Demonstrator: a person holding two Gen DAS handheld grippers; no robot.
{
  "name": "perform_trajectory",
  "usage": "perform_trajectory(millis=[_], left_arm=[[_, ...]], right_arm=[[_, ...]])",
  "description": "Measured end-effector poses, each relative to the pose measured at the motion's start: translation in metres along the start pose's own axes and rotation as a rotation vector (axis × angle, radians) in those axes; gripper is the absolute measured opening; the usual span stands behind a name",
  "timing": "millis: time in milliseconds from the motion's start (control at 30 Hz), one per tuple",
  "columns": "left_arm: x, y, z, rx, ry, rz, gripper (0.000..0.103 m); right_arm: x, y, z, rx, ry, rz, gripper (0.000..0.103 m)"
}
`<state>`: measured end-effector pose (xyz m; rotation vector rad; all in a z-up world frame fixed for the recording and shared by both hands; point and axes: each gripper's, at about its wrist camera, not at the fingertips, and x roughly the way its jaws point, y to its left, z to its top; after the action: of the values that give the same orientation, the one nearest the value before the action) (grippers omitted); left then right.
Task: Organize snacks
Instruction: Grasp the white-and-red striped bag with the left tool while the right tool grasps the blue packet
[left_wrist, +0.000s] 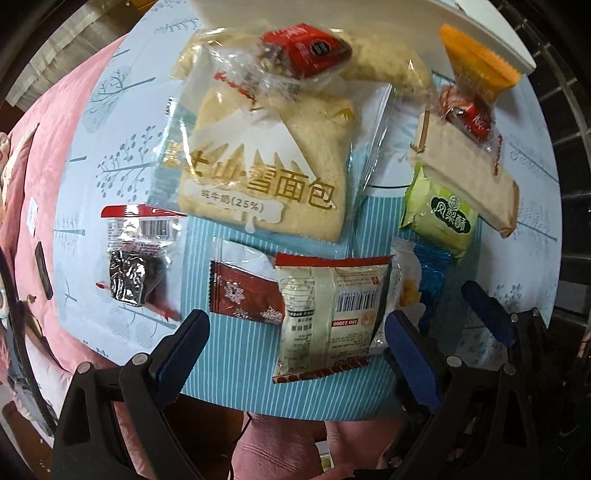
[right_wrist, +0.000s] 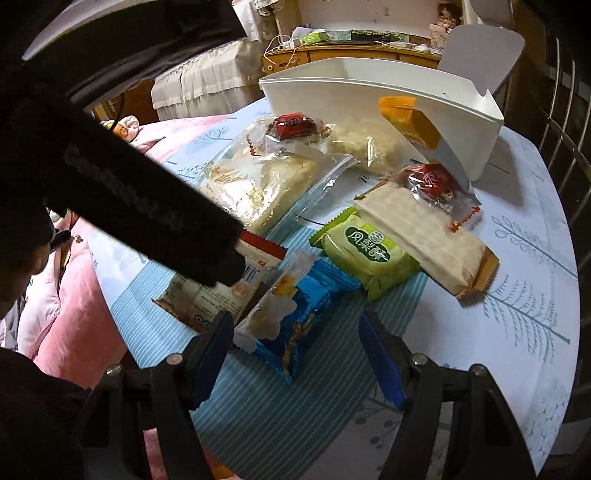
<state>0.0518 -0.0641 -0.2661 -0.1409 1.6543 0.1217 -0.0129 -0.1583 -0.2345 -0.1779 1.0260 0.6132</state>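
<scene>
A: Snacks lie scattered on the counter (right_wrist: 517, 295), none in the white bin (right_wrist: 369, 96) at the far edge yet. Left tool (left_wrist: 295, 332) points down over the beige packet (left_wrist: 332, 314), jaws wide, nothing held. One finger stands left of the packet, the other at its right edge.

B: Right tool (right_wrist: 299, 343)?

A: Open too, empty. Blue packet (right_wrist: 291, 314) sits between its fingers, pads not pressing as far as I can tell.

B: Advice for the pick?

A: The beige packet overlaps the maroon packet (left_wrist: 243, 295), and the blue one partly tucks under its right side. My judgement: lower straight, close across the short width, mid-body, so the wrapper doesn't crumple out of the pads. Lift slowly; neighbours may drag.

B: And the right side?

A: The green cake (right_wrist: 369, 254) touches the blue packet's far end. Grip the near half to stay clear. The two tools are close together, so take turns.
</scene>
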Motion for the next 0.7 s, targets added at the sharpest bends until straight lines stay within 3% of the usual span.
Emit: perform_trajectory(millis=[300, 567, 700], left_arm=[[0.023, -0.026, 0.014, 0.031, 0.049, 0.062, 0.090], [0.037, -0.033, 0.011, 0.012, 0.028, 0.010, 0.072], [0.039, -0.034, 0.011, 0.007, 0.024, 0.026, 0.063]], right_arm=[[0.011, -0.002, -0.002, 0.004, -0.013, 0.031, 0.066], [0.014, 0.007, 0.001, -0.038, -0.020, 0.025, 0.062], [0.015, 0.013, -0.003, -0.076, -0.022, -0.005, 0.056]])
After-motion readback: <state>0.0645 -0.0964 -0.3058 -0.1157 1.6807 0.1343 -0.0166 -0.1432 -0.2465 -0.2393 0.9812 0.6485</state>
